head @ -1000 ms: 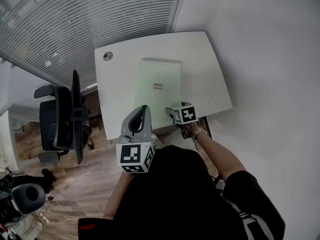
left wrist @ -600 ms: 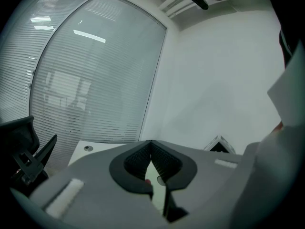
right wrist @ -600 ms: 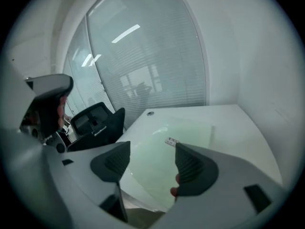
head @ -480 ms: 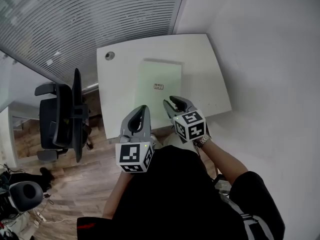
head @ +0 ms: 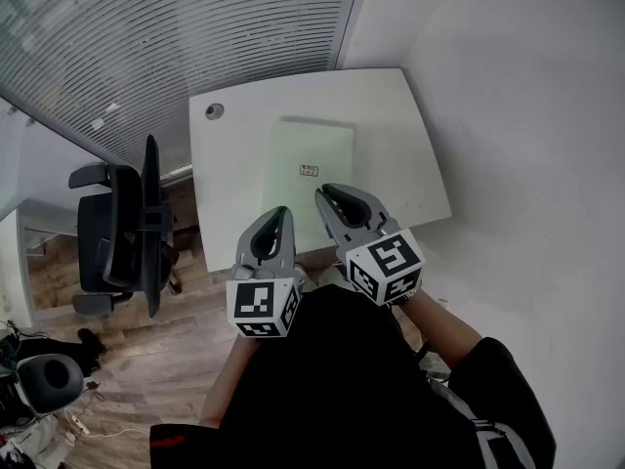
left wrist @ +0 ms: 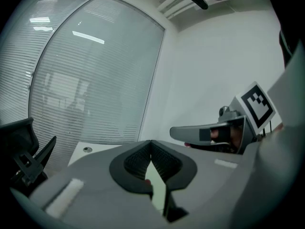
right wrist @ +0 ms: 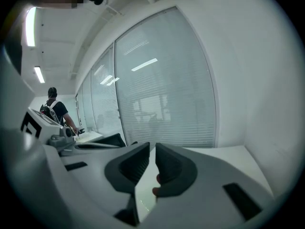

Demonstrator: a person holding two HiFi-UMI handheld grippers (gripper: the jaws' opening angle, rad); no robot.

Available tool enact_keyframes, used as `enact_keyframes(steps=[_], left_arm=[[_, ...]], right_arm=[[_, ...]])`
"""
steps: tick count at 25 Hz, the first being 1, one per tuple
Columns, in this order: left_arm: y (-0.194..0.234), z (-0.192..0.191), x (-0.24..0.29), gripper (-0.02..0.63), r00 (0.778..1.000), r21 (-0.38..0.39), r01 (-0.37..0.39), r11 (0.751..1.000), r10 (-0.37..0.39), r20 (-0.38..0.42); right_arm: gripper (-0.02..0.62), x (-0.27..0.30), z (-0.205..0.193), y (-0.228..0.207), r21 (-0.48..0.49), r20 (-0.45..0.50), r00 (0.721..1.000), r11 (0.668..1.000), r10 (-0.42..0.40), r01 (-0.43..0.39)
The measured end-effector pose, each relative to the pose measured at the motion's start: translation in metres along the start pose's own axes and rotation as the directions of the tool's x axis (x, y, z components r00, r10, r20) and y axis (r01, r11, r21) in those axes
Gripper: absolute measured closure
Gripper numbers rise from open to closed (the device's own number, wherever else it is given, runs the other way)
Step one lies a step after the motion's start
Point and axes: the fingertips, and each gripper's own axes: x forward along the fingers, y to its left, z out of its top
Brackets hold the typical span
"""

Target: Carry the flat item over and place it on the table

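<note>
Head view: the item [head: 312, 159], a pale green sheet, lies flat on the white worktop [head: 391, 125], near the middle and square to its edges, with its small label [head: 309, 171] facing up. Nothing touches it, and with that much bare worktop around it it has no edge to slide off.

The left gripper [head: 278, 213] hangs at the item's 7 o'clock, just off the near edge. The left gripper view shows its jaws closed tip to tip and empty, so it looks parked out of the way.

The right gripper [head: 327, 195] sits at the item's 6 o'clock, its tips over the sheet's near edge in the picture. It seems to be held above the sheet, because its own view looks out across the worktop rather than down onto it. Its jaws have just been closing and are now all but together, with only a thin slit between them and nothing in it. Closing on air like that suggests a let-go gripper being tidied away, not a fresh grab.

The chair [head: 122, 228] stands at the worktop's 9 o'clock, well apart. The placing looks done.
</note>
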Motion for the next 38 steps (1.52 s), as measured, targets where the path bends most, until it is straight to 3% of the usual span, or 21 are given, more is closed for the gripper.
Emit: enact_keyframes(steps=[8,19,25,38], left_arm=[[0.001,-0.001,-0.002,0.600,1.000,0.009,-0.006,1.000,0.006,0.003],[-0.004,0.004,-0.007,0.600,1.000,0.030,0.005,1.000,-0.005,0.003],[-0.005,0.008,-0.008,0.600,1.000,0.027,0.004,1.000,-0.004,0.012],[-0.009,0.011,-0.007,0.600,1.000,0.035,0.008,0.999,-0.009,0.019]], right_arm=[[0.591,-0.029,0.035,0.008,-0.032,0.132,0.991,0.999,-0.032,0.036],[0.594,-0.059,0.057,0.016,0.051,0.187,0.982,0.999,-0.024,0.015],[0.594,-0.070,0.055,0.013,0.091,0.218,0.972,0.993,-0.092,0.073],[0.594,-0.071,0.041,0.012,0.078,0.199,0.973,0.992,-0.115,0.101]])
